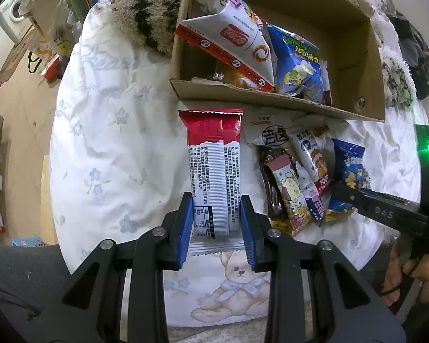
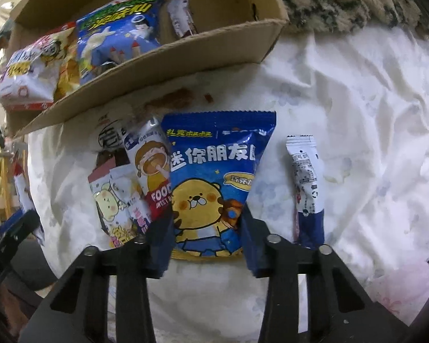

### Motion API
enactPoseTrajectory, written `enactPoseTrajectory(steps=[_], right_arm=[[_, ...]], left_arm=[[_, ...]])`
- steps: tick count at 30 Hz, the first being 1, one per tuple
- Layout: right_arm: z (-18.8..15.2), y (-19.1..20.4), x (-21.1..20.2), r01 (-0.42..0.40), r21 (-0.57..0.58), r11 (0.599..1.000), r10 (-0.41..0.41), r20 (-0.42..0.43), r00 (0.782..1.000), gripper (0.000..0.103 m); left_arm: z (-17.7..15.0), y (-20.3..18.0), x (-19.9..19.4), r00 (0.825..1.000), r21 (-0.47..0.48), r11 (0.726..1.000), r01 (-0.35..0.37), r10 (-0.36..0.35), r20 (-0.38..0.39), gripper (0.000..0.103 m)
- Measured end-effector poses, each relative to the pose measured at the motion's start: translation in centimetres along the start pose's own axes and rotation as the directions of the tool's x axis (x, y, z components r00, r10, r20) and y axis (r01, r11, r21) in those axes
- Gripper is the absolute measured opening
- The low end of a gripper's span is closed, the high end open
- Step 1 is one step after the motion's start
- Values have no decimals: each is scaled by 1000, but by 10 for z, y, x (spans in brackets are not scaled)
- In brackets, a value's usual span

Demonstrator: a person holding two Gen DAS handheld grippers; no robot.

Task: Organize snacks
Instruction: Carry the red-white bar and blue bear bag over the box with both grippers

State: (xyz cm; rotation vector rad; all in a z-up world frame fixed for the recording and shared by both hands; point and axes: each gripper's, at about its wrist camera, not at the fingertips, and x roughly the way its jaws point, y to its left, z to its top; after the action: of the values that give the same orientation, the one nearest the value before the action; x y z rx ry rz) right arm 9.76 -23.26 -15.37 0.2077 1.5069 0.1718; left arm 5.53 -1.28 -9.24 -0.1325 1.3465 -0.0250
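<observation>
Left gripper (image 1: 216,223) pinches a red-and-white snack packet (image 1: 213,168) on the floral bedsheet (image 1: 114,148). Right gripper (image 2: 207,233) clamps the blue bear-print snack bag (image 2: 214,177) below the cardboard box (image 2: 163,54); open sheet lies rightward.

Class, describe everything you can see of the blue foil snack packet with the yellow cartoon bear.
The blue foil snack packet with the yellow cartoon bear is a glossy pouch with white lettering and crimped top and bottom seams. It lies flat, face up, on the white floral sheet, its left edge against neighbouring snack packets. The right claw straddles its lower end, pads at both side edges.
</observation>
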Motion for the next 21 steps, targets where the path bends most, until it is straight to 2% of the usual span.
enactPoseTrajectory(steps=[6,12,17,21], right_arm=[[-14,0,-25,-53,28,998,51,54,997,35],[-27,-5,-56,-113,22,993,109,131,985,34],[-38,-10,-81,-257,5,966,251,208,945,34],[-42,-1,-92,-337,-40,941,337,236,912,34]], left_arm=[[0,2,7,999,6,999,-36,36,-1,28],[-1,7,10,998,0,998,-68,68,10,28],[-2,9,7,995,-2,996,-92,92,39,28],[-4,13,-3,990,-8,994,-108,108,87,28]])
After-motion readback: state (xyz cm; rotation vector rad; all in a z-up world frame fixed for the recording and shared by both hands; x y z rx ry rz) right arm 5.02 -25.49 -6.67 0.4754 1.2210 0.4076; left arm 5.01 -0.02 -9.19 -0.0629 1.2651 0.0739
